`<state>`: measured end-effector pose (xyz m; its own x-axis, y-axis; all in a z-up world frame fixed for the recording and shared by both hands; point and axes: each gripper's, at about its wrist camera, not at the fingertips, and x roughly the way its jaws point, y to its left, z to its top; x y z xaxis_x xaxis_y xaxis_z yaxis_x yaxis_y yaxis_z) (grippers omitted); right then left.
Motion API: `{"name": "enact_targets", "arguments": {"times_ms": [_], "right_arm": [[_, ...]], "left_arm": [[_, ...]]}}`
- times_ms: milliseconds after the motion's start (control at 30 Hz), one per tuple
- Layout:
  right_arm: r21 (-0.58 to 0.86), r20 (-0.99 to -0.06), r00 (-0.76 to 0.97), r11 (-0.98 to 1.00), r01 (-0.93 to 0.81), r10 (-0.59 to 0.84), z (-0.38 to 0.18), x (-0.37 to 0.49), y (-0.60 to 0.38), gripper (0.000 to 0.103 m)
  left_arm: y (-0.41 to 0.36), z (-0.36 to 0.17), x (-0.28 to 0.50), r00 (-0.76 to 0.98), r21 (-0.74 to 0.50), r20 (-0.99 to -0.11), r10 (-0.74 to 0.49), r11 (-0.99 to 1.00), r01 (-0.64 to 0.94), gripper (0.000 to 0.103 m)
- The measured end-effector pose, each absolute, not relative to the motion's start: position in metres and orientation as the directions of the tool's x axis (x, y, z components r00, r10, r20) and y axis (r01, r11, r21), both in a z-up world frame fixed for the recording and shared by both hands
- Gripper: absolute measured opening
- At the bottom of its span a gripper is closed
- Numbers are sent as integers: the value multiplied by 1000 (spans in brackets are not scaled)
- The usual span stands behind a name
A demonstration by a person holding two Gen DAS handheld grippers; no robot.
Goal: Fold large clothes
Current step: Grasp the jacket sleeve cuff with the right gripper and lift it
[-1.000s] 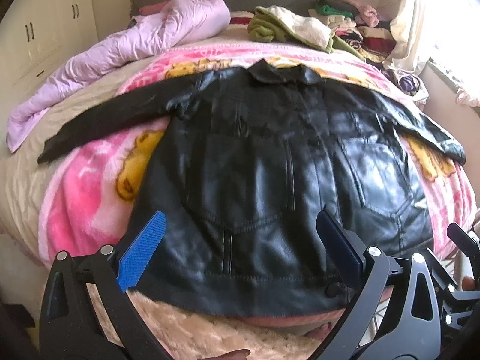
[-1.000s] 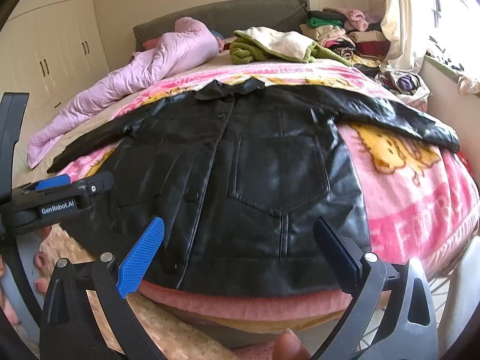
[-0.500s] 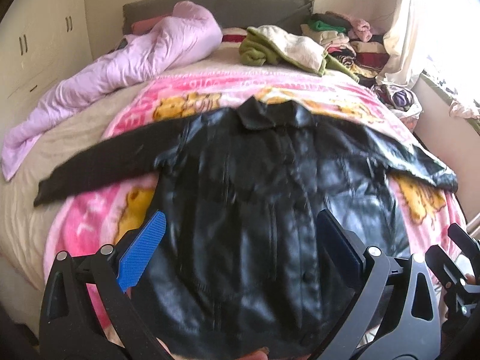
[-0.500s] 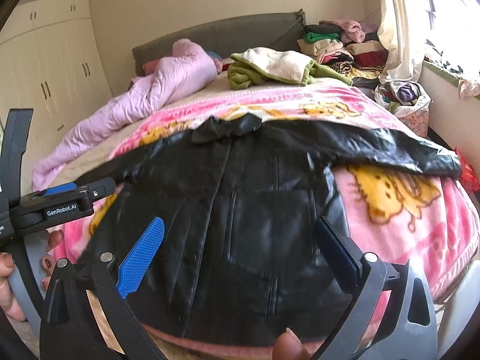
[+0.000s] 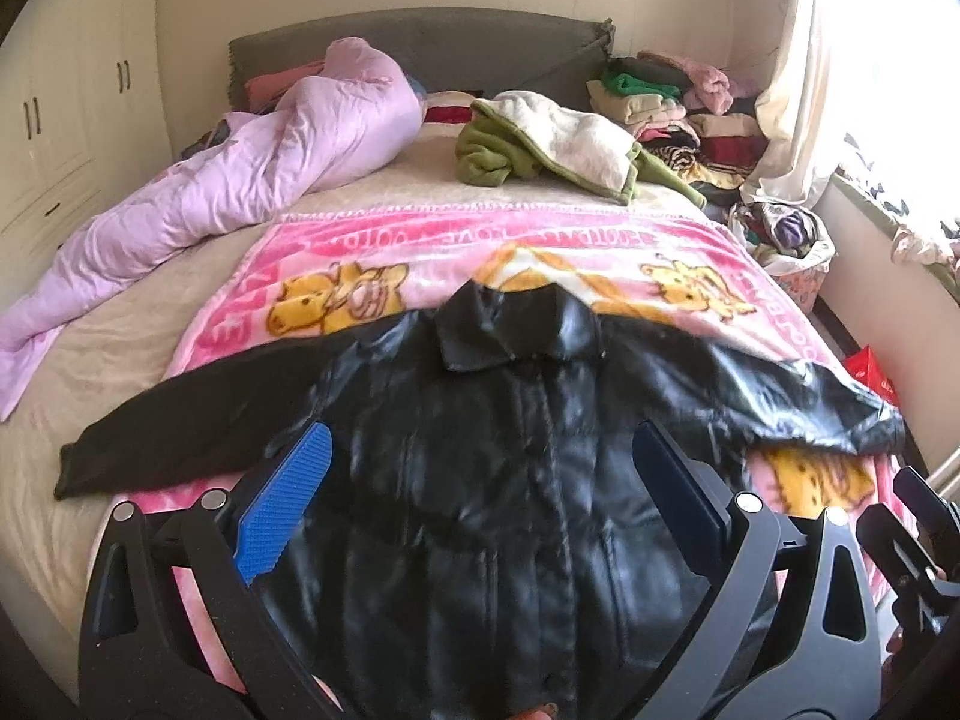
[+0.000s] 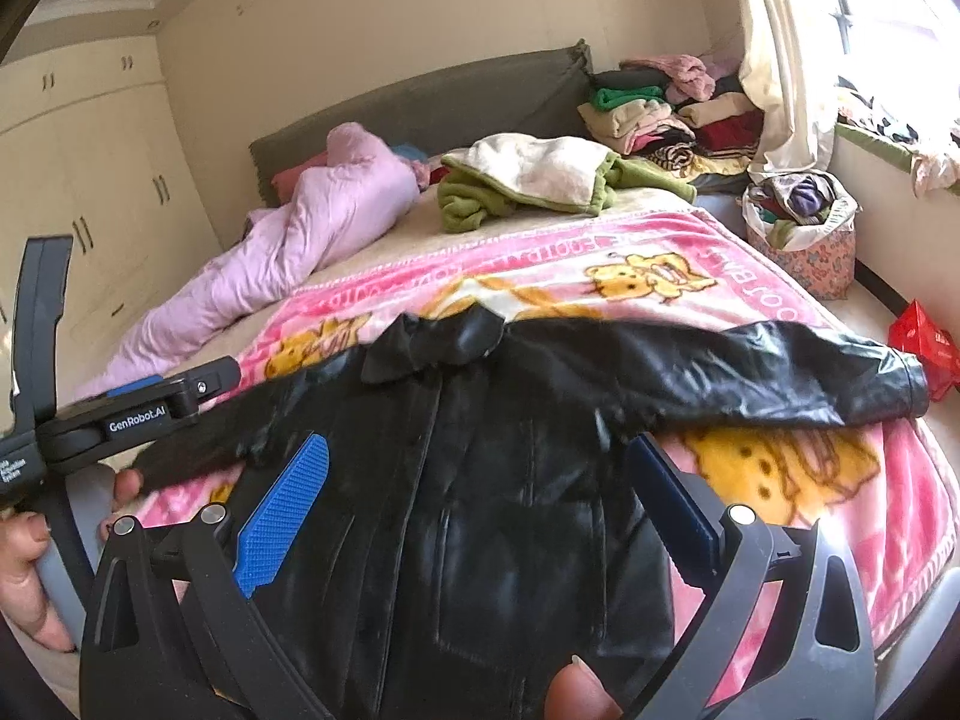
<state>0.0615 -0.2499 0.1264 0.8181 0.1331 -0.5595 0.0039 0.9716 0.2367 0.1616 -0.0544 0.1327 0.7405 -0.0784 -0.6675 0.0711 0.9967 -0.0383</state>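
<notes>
Sunlit bedroom: a bed carries a pink cartoon blanket, and on it a black leather jacket lies front up, collar toward the headboard, both sleeves spread sideways. Compared with a second ago, both cameras sit higher and farther over the bed, so the hem that showed then is now cut off below the frame and more of the blanket's far end appears. The left gripper hangs above the jacket's chest, its jaws wide apart with nothing between them. The right gripper does likewise, spread wide and empty. A lilac duvet and a green-and-cream garment lie nearer the headboard. The jacket's surface is motion-blurred; whether its front is fastened is hard to make out.
</notes>
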Motion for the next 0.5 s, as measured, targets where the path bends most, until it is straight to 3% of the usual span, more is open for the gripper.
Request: {"name": "enact_targets", "arguments": {"times_ms": [500], "right_arm": [[398, -510, 858, 901, 173, 61, 160, 132, -355, 99]], "left_arm": [[-117, 151, 233, 755, -7, -647, -109, 991, 136, 94]]}}
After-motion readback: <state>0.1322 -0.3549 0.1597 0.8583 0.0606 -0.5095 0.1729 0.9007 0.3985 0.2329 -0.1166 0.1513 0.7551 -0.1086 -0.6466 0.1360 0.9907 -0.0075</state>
